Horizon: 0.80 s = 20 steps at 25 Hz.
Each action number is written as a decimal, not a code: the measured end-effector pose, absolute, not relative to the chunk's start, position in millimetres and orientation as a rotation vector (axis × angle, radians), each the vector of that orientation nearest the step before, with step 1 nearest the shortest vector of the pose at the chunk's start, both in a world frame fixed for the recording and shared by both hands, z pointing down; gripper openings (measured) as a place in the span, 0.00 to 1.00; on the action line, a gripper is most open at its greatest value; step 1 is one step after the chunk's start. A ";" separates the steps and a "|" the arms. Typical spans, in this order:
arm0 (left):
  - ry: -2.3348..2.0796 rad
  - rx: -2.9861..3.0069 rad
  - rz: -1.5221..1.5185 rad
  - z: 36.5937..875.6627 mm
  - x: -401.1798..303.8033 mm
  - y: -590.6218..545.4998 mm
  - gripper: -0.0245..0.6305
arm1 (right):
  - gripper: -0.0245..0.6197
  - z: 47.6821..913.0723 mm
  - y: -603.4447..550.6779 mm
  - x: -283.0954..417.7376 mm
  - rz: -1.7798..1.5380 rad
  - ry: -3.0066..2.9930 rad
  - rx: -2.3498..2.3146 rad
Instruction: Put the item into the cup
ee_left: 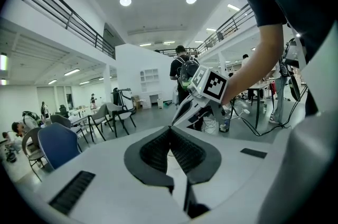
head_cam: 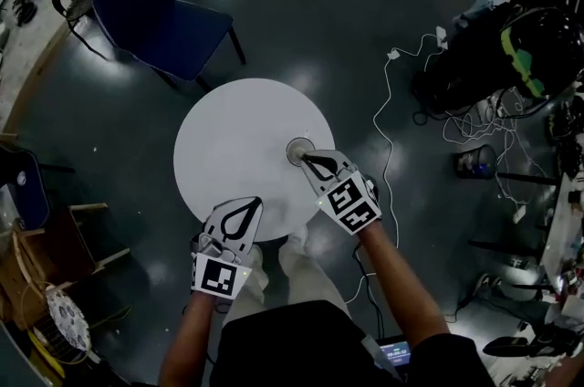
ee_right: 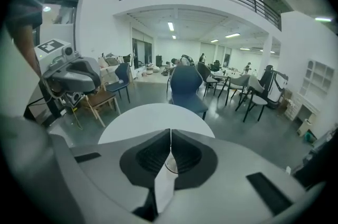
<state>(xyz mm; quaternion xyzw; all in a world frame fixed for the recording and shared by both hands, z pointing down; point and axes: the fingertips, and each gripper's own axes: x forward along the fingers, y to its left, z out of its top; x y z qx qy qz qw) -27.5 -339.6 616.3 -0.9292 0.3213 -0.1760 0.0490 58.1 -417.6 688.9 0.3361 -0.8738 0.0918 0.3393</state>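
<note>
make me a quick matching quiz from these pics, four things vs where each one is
Things:
1 cup
2 blue chair
3 left hand-held gripper
4 right hand-held gripper

Places:
a at the white table's near edge
b on the floor beyond the white table
c tips right by the cup
d standing on the white table, near its right side

Pairs: 1-d, 2-b, 3-a, 4-c

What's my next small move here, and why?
Probably draw the right hand-held gripper back from the cup: its jaws are together and empty, the left hand-held gripper likewise, and only the cup stands on the table.
</note>
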 end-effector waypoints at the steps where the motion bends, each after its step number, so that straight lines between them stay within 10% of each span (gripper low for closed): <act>1: 0.974 -2.827 -0.526 610.0 -30.3 -336.1 0.06 | 0.07 679.8 -412.5 54.4 0.222 -2.278 0.879; 20: 0.789 -2.747 -0.380 501.4 -73.3 -261.1 0.06 | 0.07 518.9 -311.8 -2.0 0.005 -2.353 1.150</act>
